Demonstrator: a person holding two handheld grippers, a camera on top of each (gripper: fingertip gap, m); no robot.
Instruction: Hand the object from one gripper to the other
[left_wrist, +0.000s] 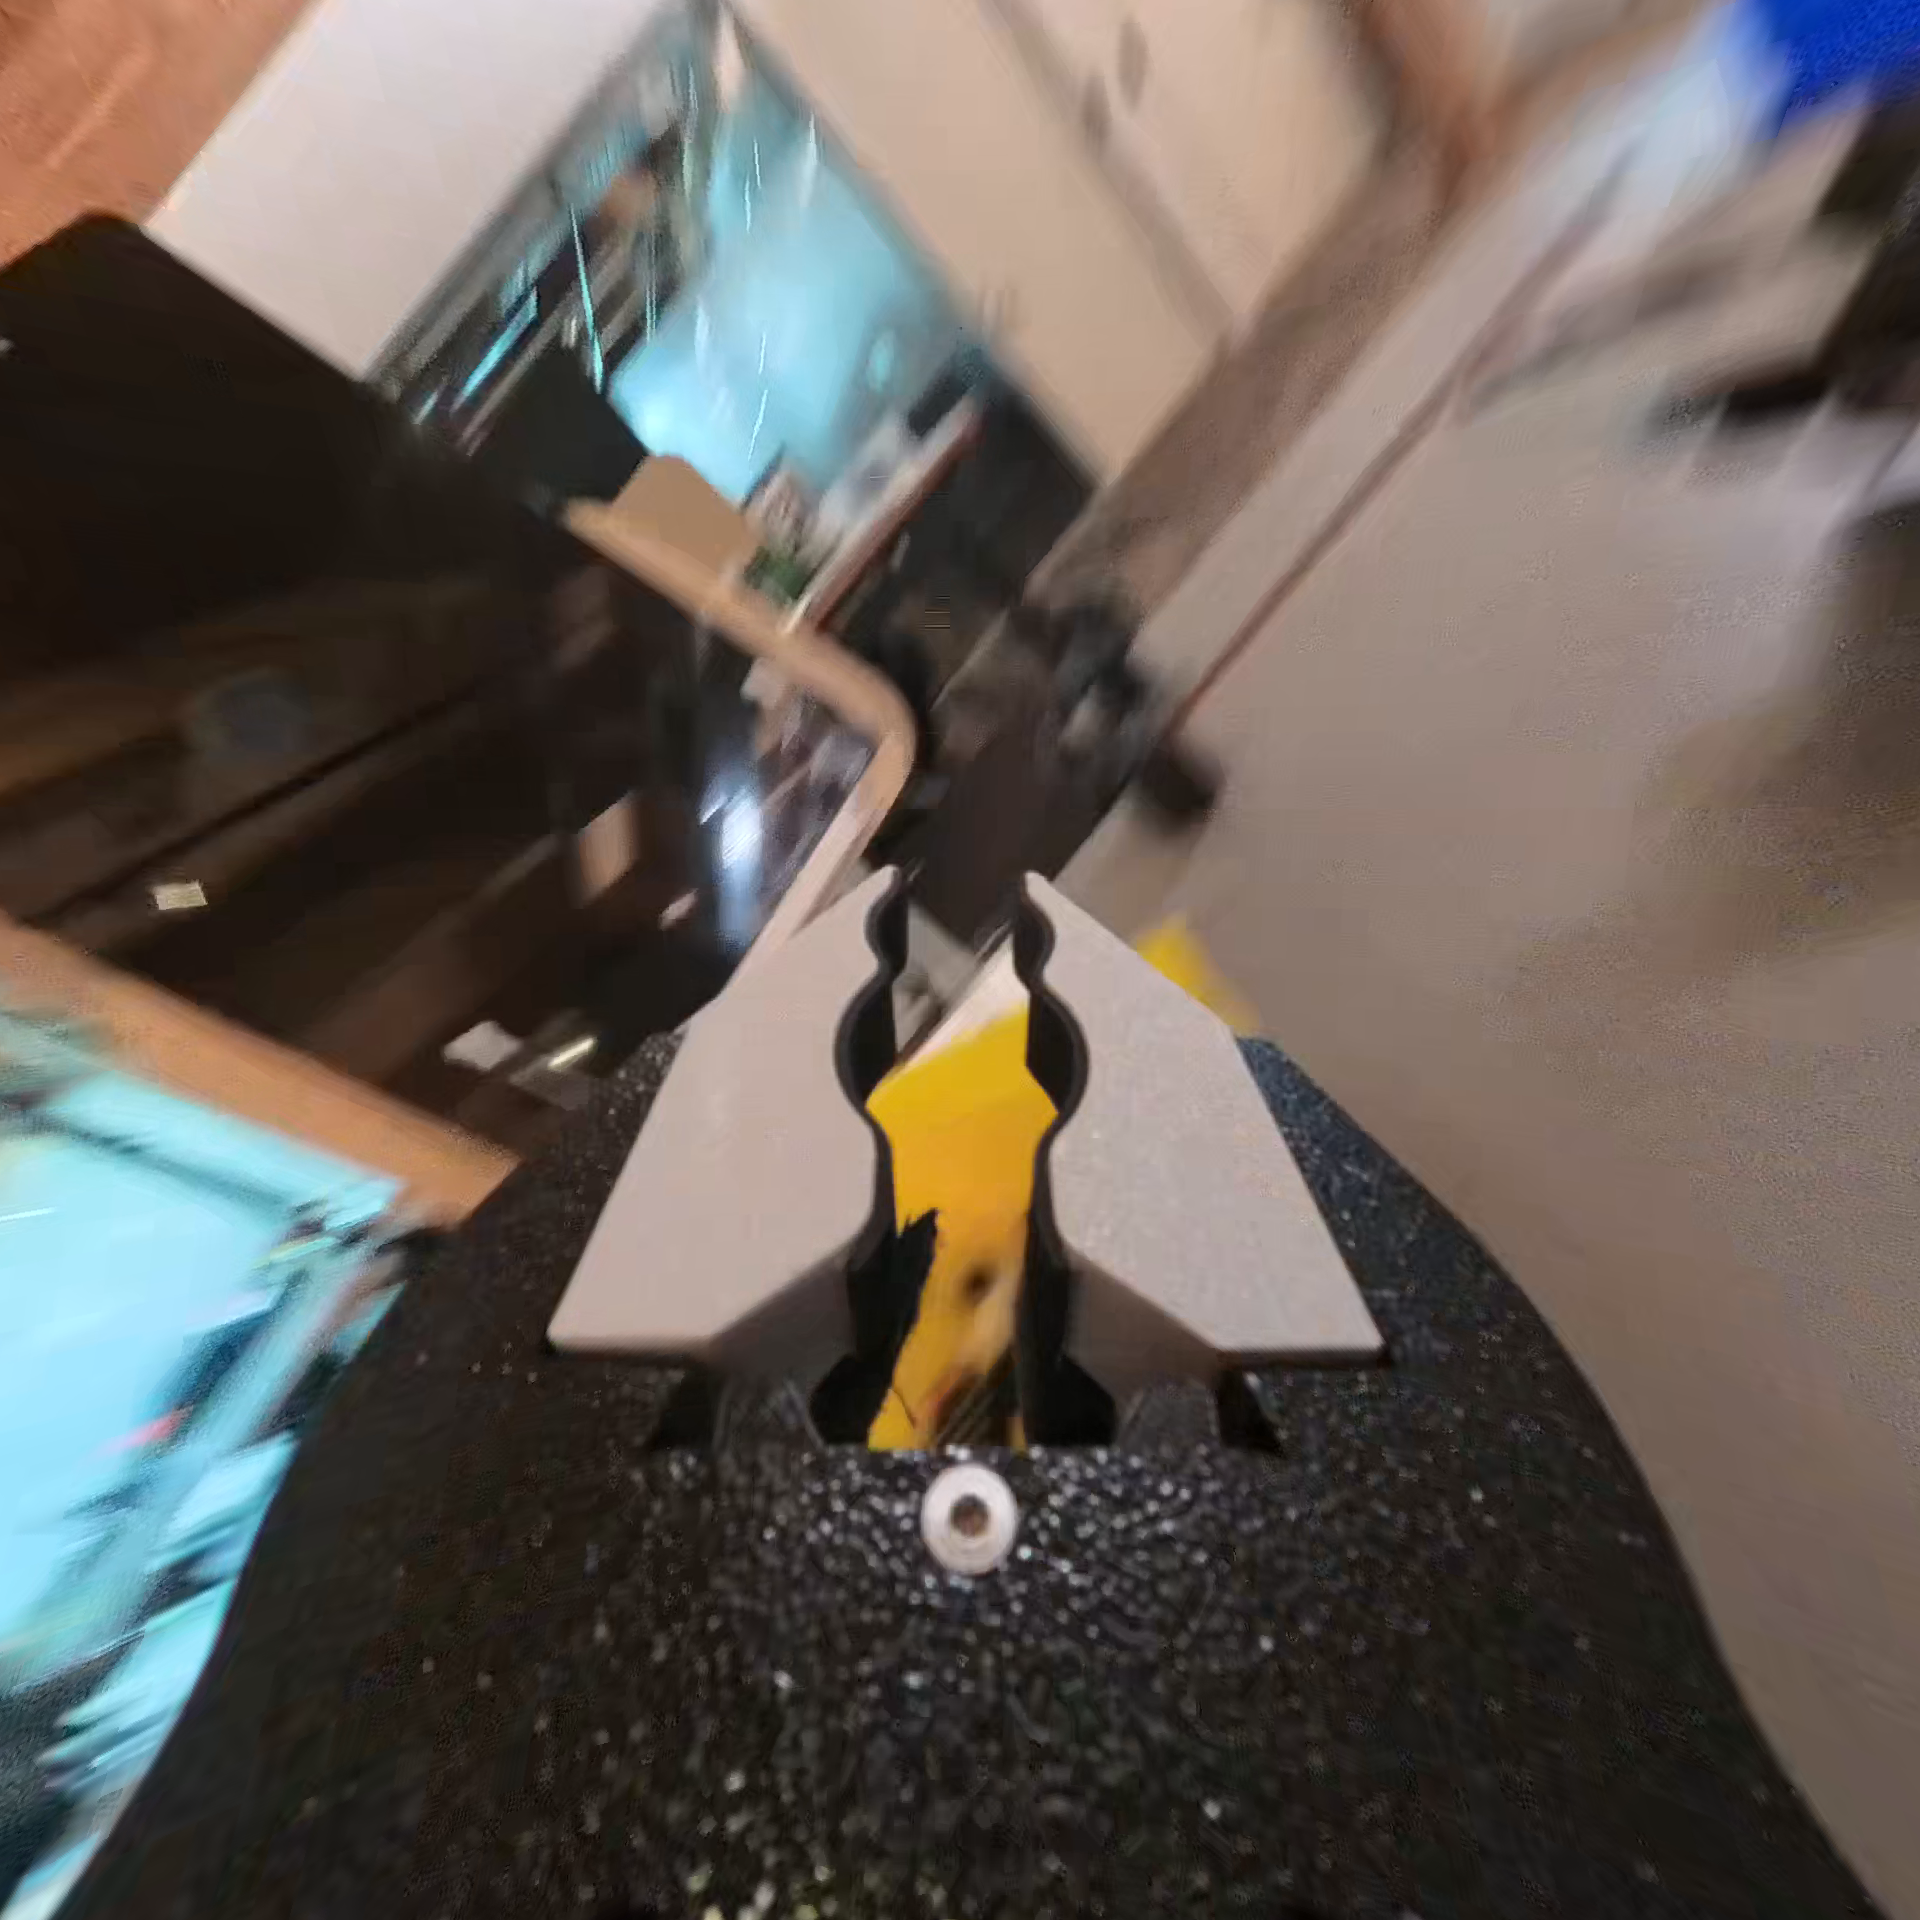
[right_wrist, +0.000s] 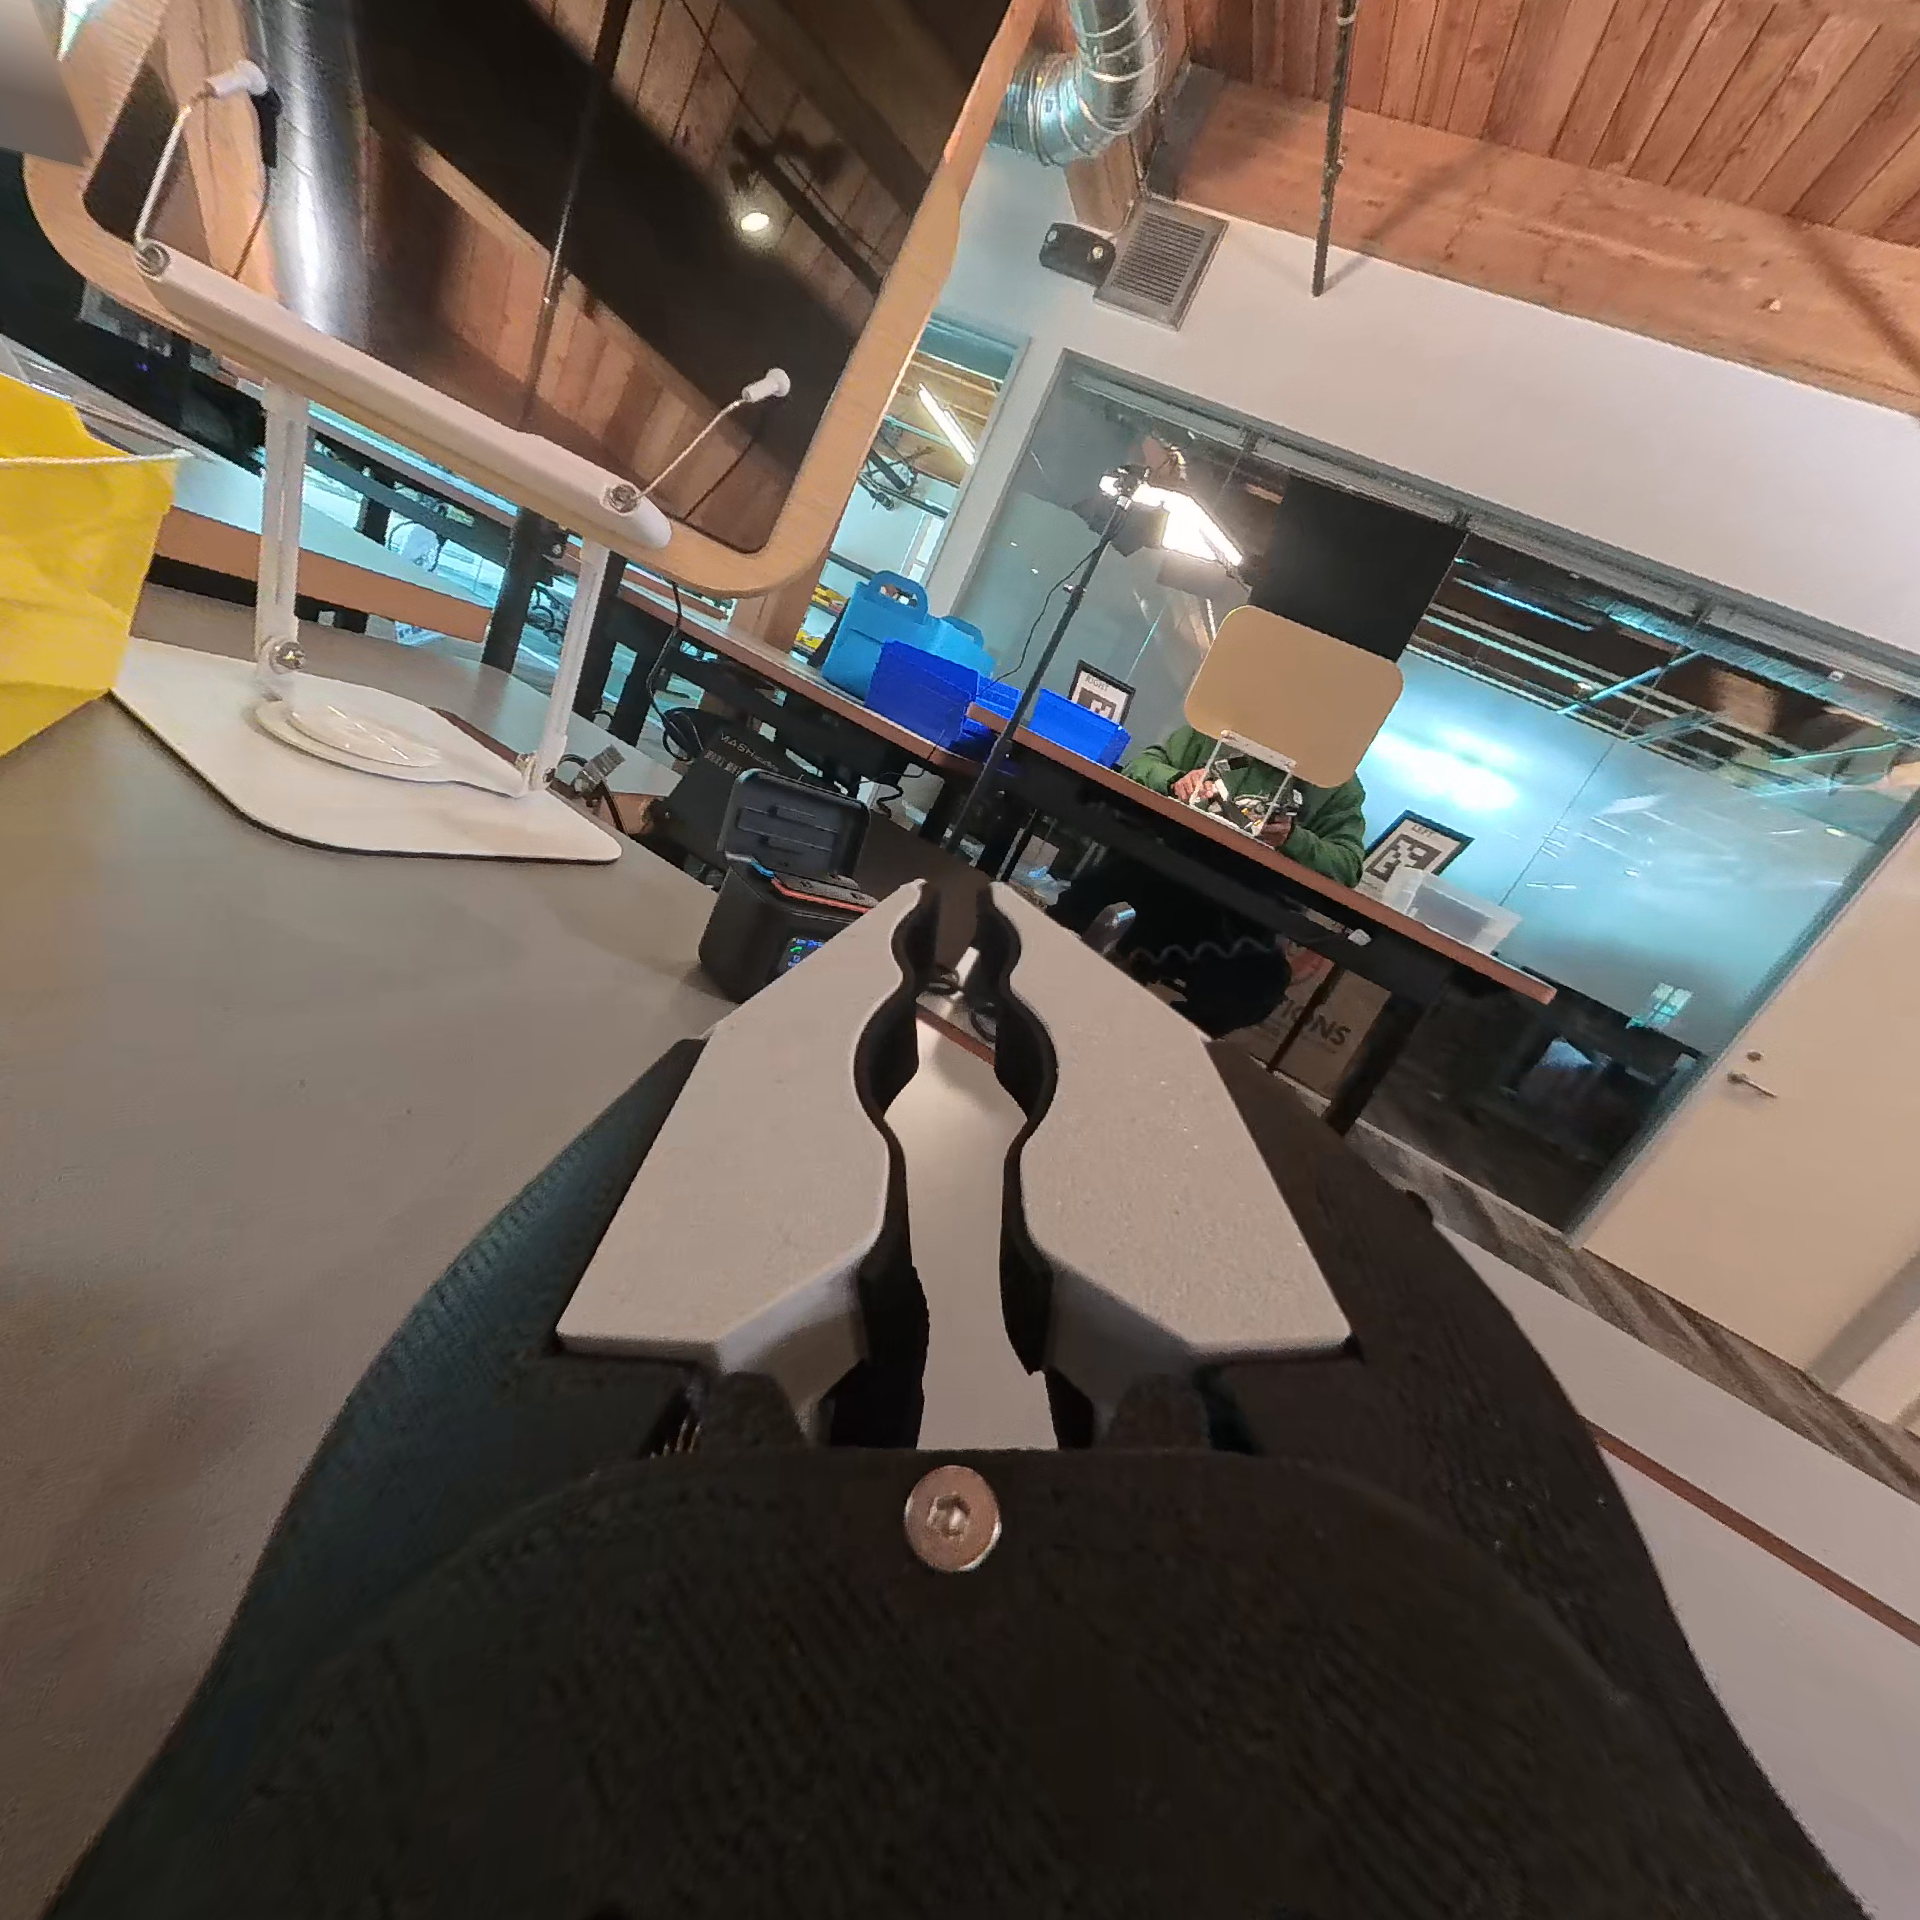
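Item: yellow object, seen between the fingers of my left gripper, filling the lower gap toward the finger roots with a dark mark near its base; a yellow sliver also shows past the right finger. The view is heavily blurred, and I cannot tell whether my left jaws pinch it or it only lies behind them; the gap is narrow. My right gripper holds nothing: jaws narrow, tips near but apart, bare grey table showing through. A yellow, crumpled-looking thing sits at the far left edge of that view, on the table, well apart from my right gripper. Beside it: white stand carrying a wood-framed mirror. Beyond: black box, blue bins, seated person in green.
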